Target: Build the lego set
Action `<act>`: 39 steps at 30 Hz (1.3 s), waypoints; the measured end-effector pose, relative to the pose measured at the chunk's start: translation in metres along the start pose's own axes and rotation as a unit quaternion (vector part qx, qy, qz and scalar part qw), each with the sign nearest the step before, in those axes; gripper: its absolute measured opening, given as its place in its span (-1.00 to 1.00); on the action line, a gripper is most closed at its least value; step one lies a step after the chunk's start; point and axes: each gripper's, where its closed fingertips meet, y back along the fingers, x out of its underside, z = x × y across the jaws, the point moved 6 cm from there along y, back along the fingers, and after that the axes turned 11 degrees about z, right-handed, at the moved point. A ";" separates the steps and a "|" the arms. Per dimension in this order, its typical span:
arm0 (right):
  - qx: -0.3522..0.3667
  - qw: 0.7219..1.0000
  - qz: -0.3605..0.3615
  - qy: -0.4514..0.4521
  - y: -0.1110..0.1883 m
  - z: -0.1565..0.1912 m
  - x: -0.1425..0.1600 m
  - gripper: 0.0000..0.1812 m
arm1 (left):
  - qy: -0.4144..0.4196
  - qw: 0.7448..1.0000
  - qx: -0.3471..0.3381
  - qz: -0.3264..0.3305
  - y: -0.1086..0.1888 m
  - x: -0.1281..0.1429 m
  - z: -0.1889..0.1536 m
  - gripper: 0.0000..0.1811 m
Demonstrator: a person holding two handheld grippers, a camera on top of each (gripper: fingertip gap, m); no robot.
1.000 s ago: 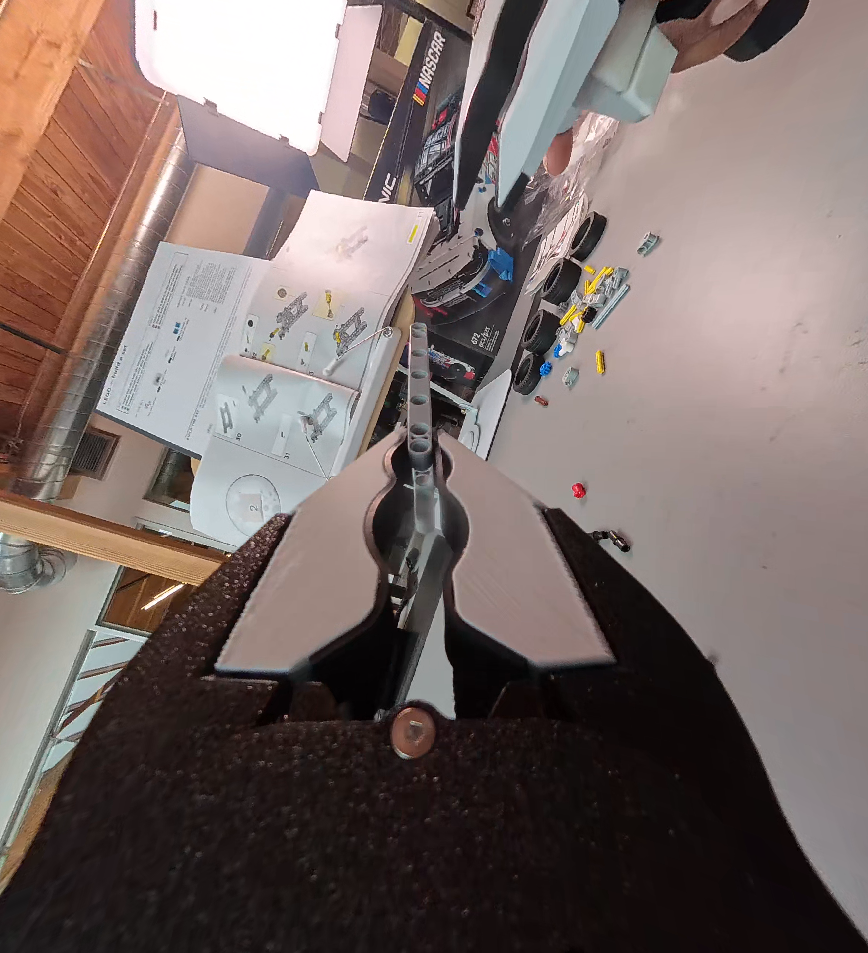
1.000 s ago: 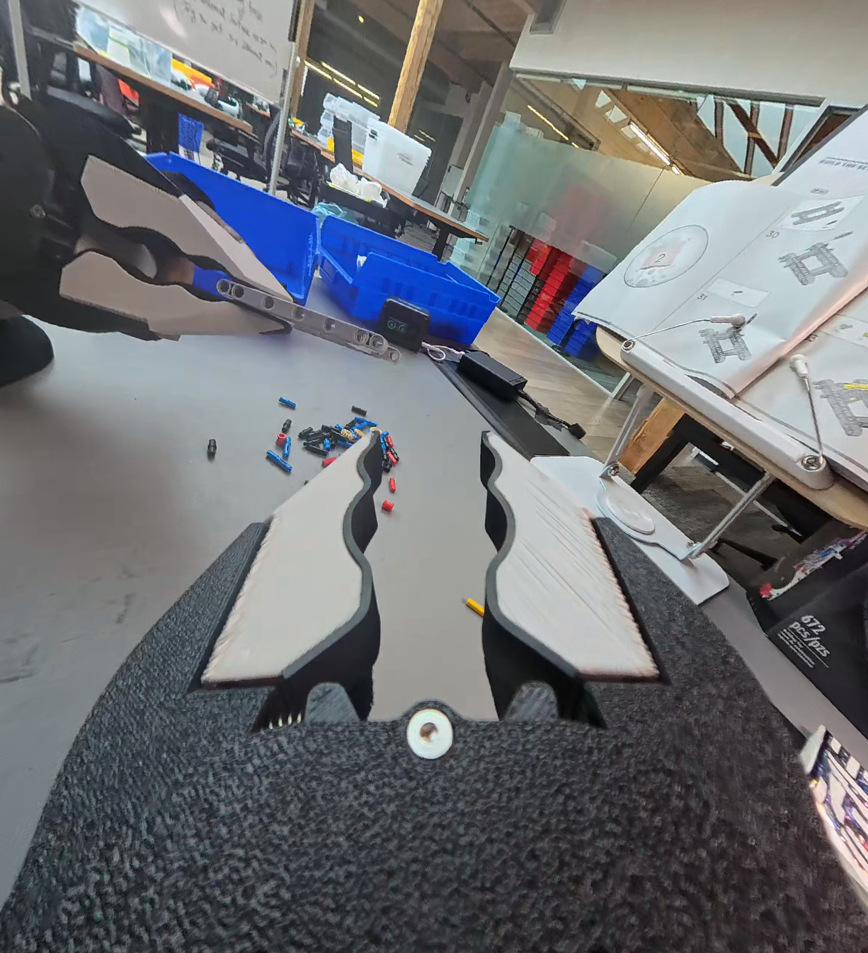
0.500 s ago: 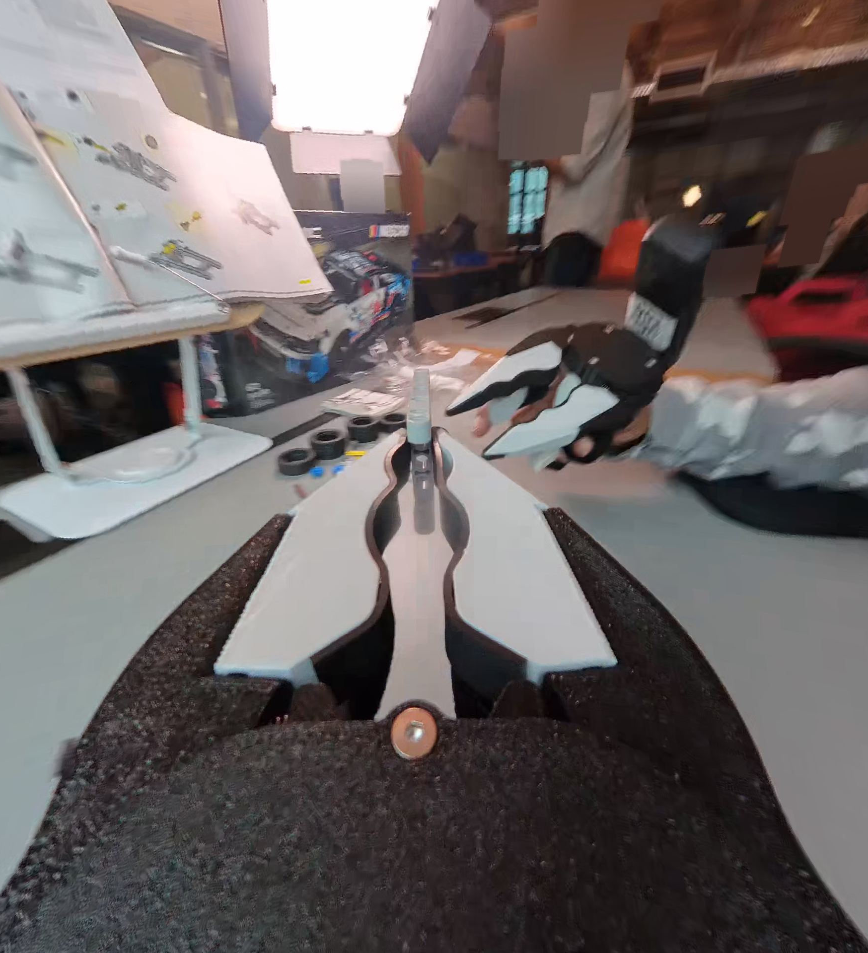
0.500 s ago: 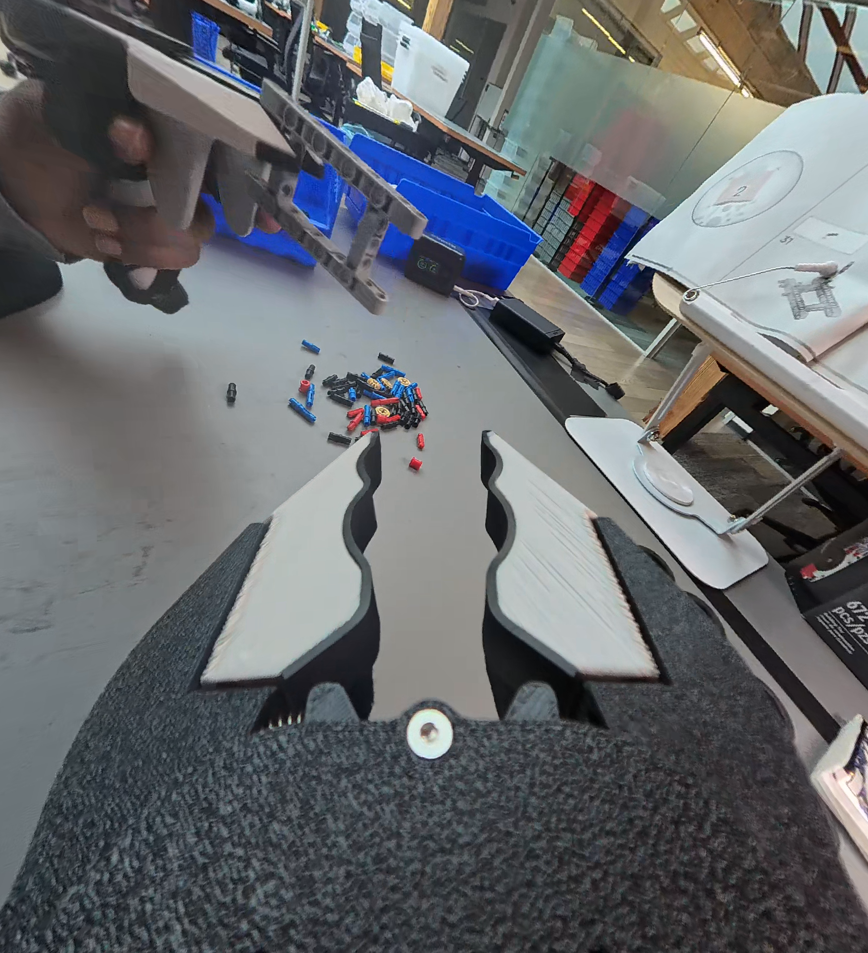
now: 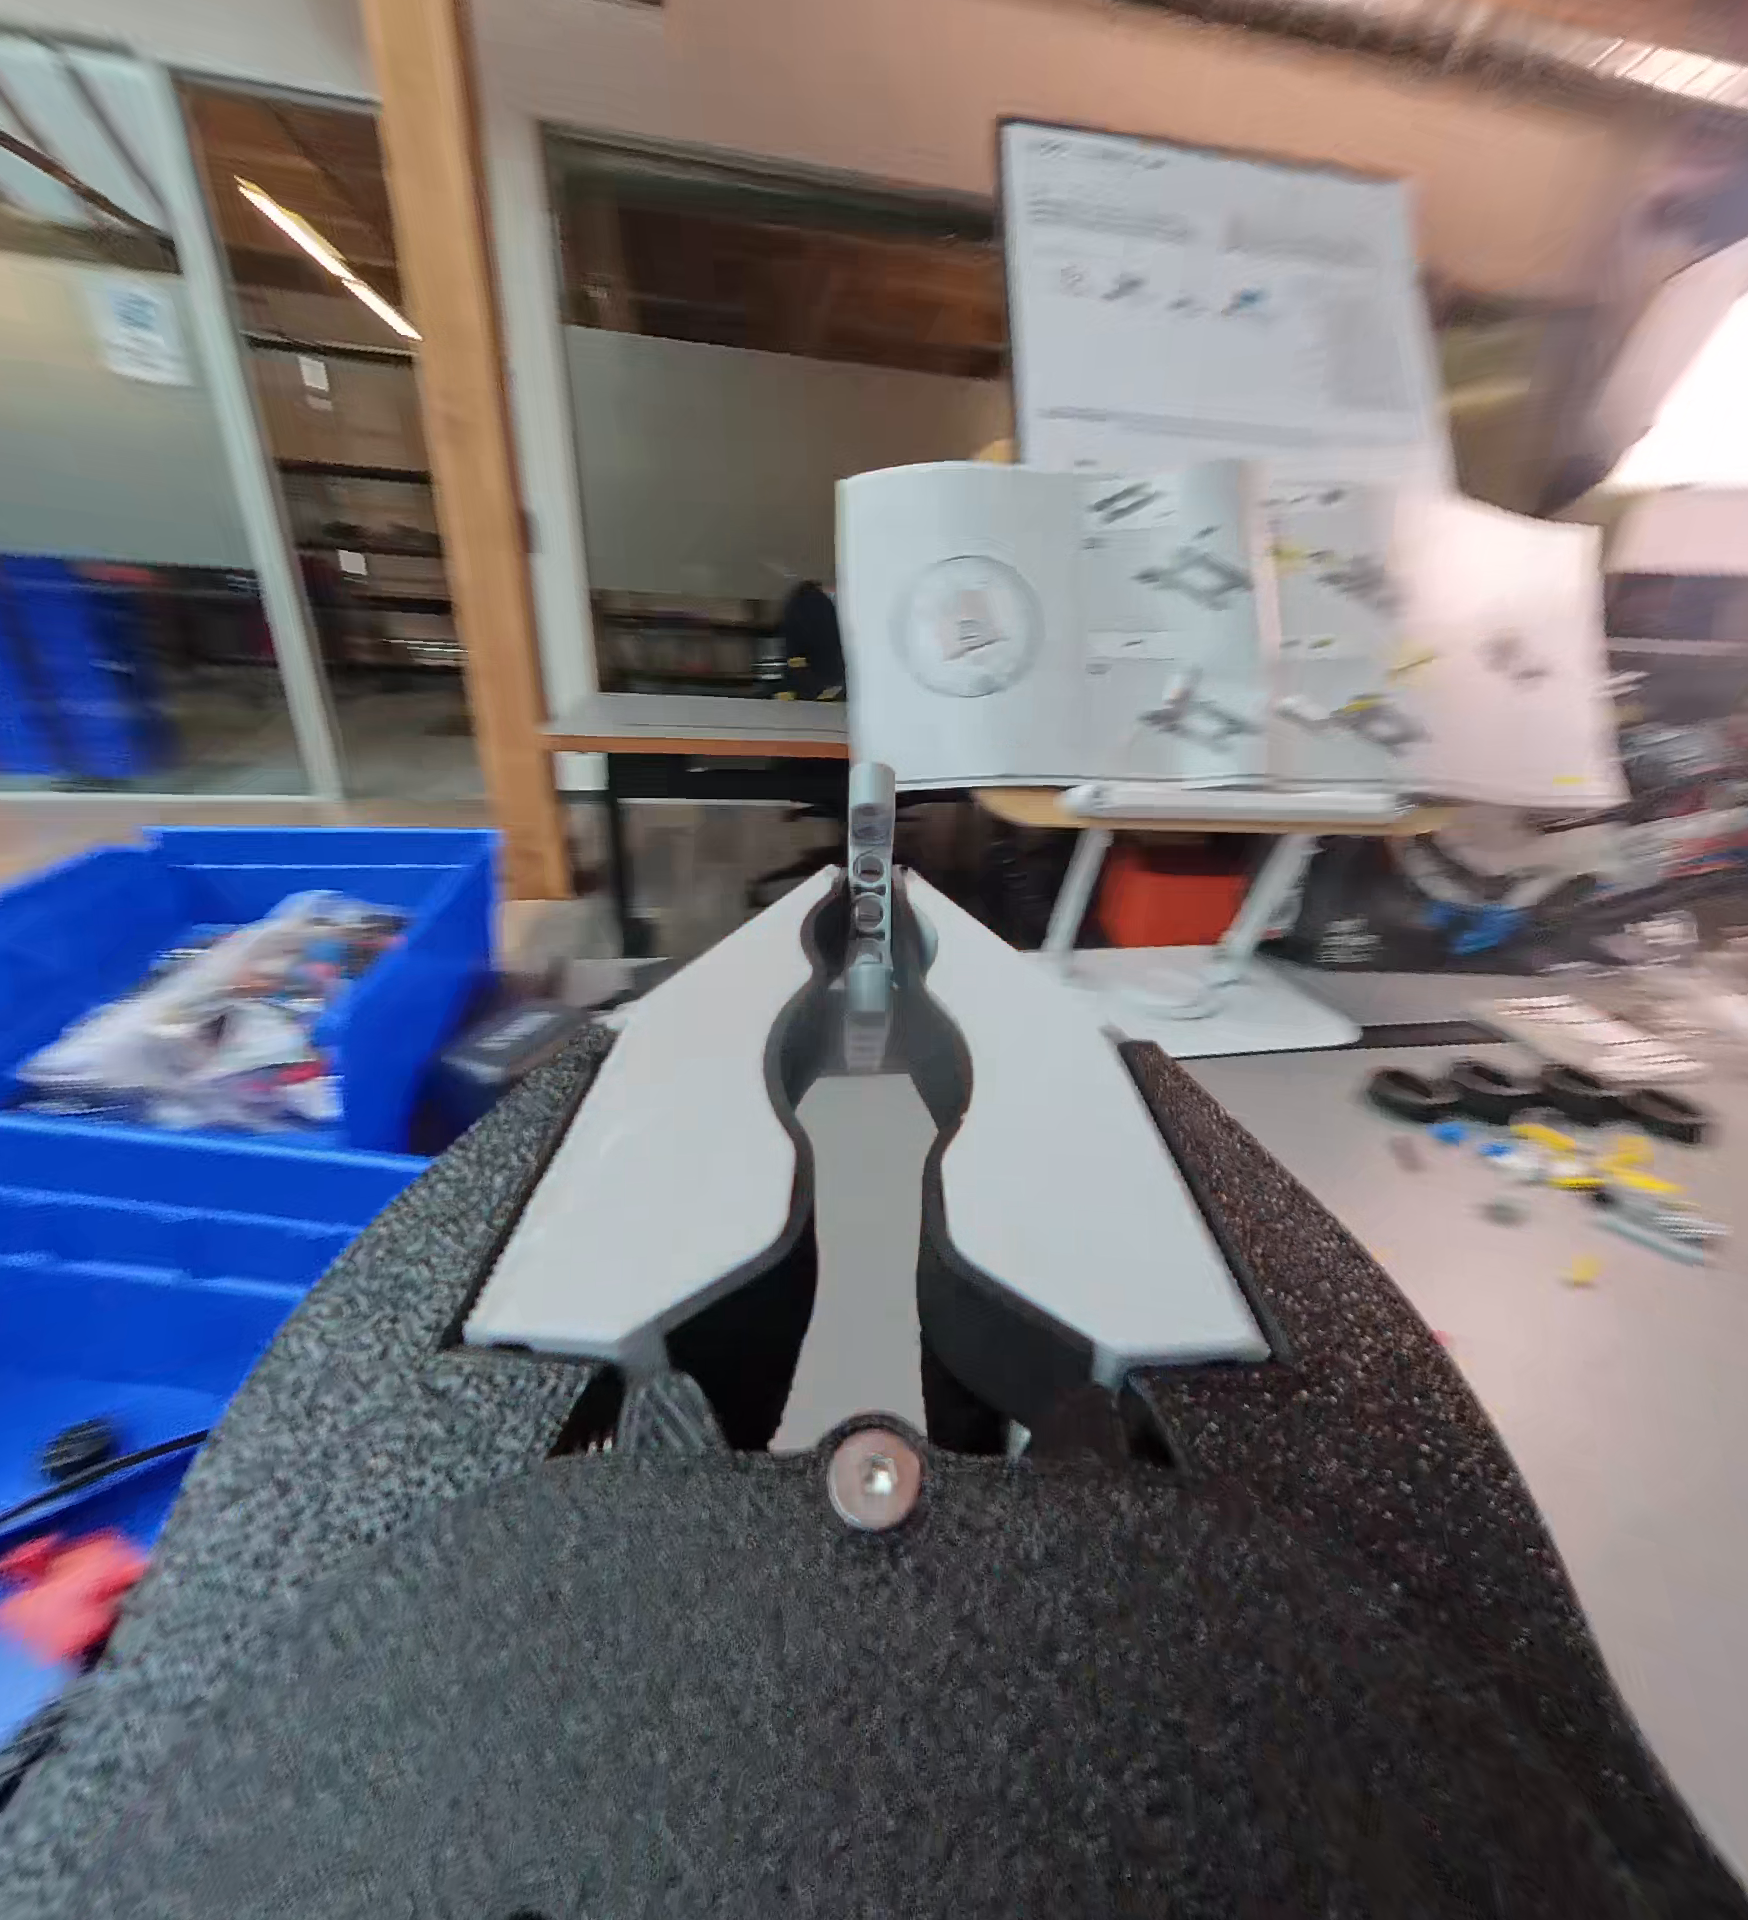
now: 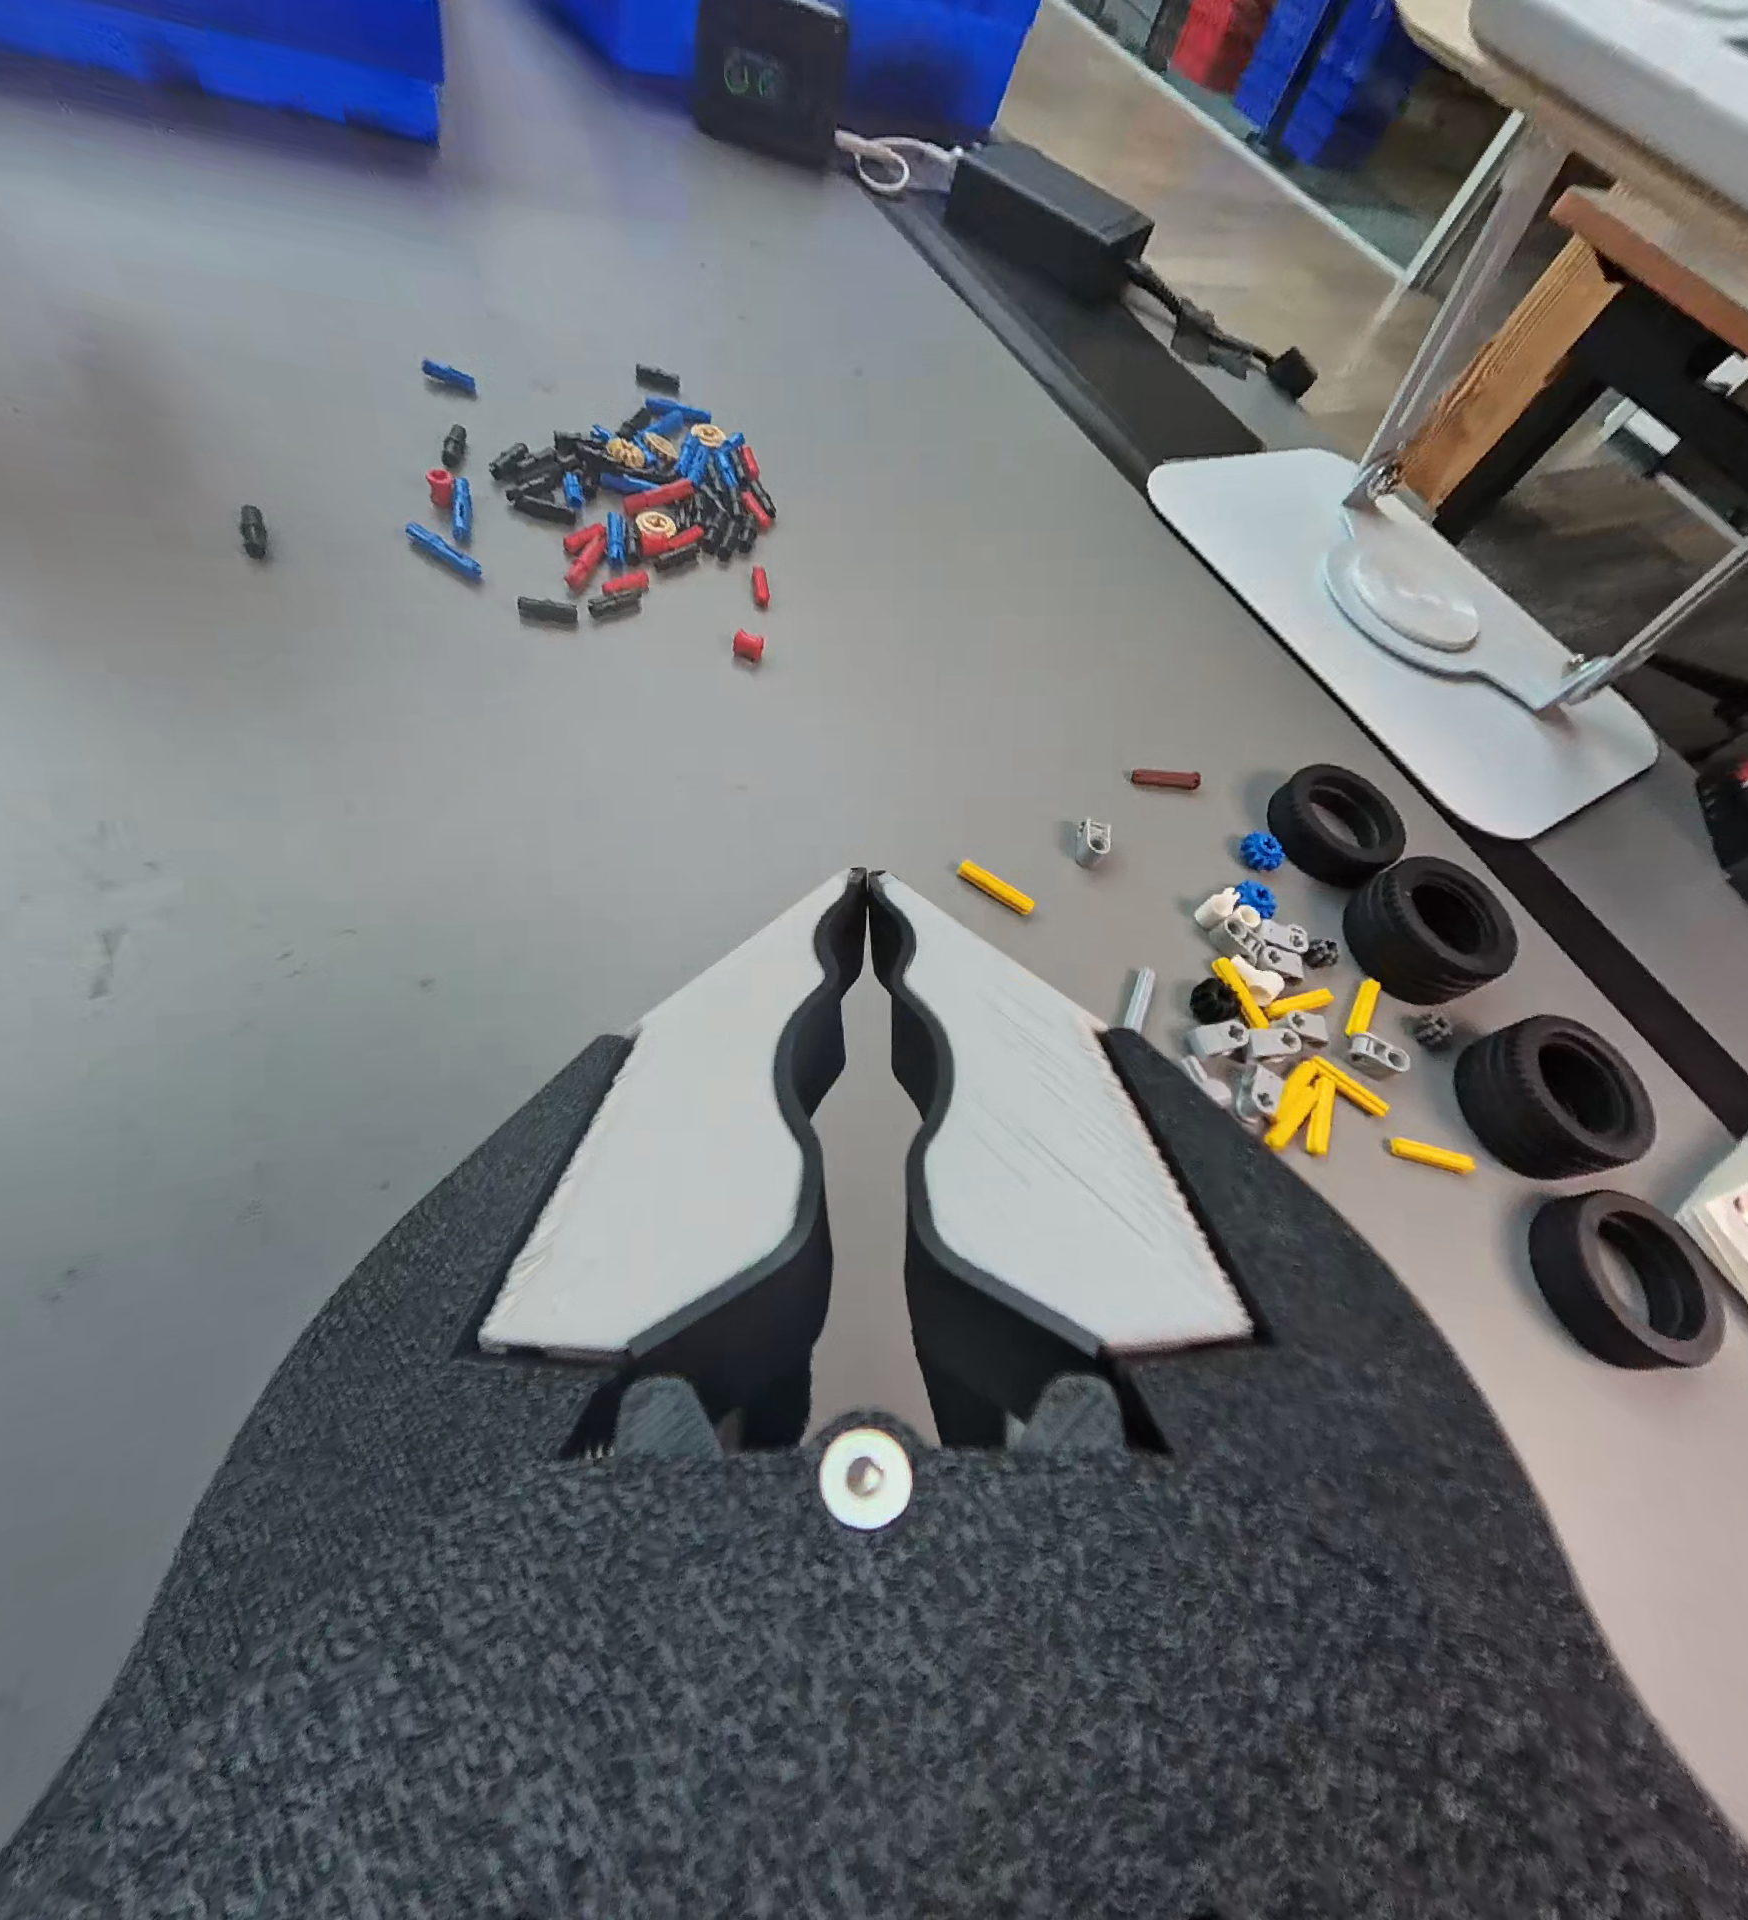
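Observation:
My left gripper (image 5: pixel 870 883) is shut on a grey holed Lego frame (image 5: pixel 870 831), seen edge-on and sticking up past the fingertips, held above the table. My right gripper (image 6: pixel 867 881) is shut and empty, low over the grey table (image 6: pixel 226 935). A pile of small blue, black and red pins (image 6: pixel 631 499) lies ahead of it to the left. A yellow axle (image 6: pixel 995 888) lies just right of its tips. A cluster of yellow and grey connectors (image 6: pixel 1275 1039) and several black tyres (image 6: pixel 1431 930) lie to the right.
Blue bins (image 5: pixel 174 987) holding bagged parts stand at the left. The open instruction booklet (image 5: pixel 1161 623) sits on a white stand (image 6: pixel 1400 623) at the table's far edge. A black power adapter (image 6: pixel 1046 218) and a small black device (image 6: pixel 771 78) lie beyond the pins. My hands' fingertips stand some 40 centimeters from each other. The yellow axle (image 6: pixel 995 888) is about 8 centimeters from my right fingertips and 40 centimeters from my left.
My right gripper has closed from open and tilted down toward the table. My left gripper, still holding the frame, has swung left to face the bins and booklet, and has left the right view.

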 end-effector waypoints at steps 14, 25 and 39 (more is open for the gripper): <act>-0.019 0.997 0.067 0.026 -0.016 0.013 0.015 -1.00 | -0.196 0.895 -0.266 0.300 -0.014 0.056 0.079 -0.85; -0.021 0.997 0.069 0.031 -0.017 0.015 0.015 -1.00 | -0.098 0.987 -0.119 0.038 -0.006 0.005 0.030 -0.21; 0.002 1.000 0.018 0.004 -0.011 0.007 0.005 -1.00 | -0.063 0.921 0.370 0.105 -0.018 0.077 -0.176 -0.90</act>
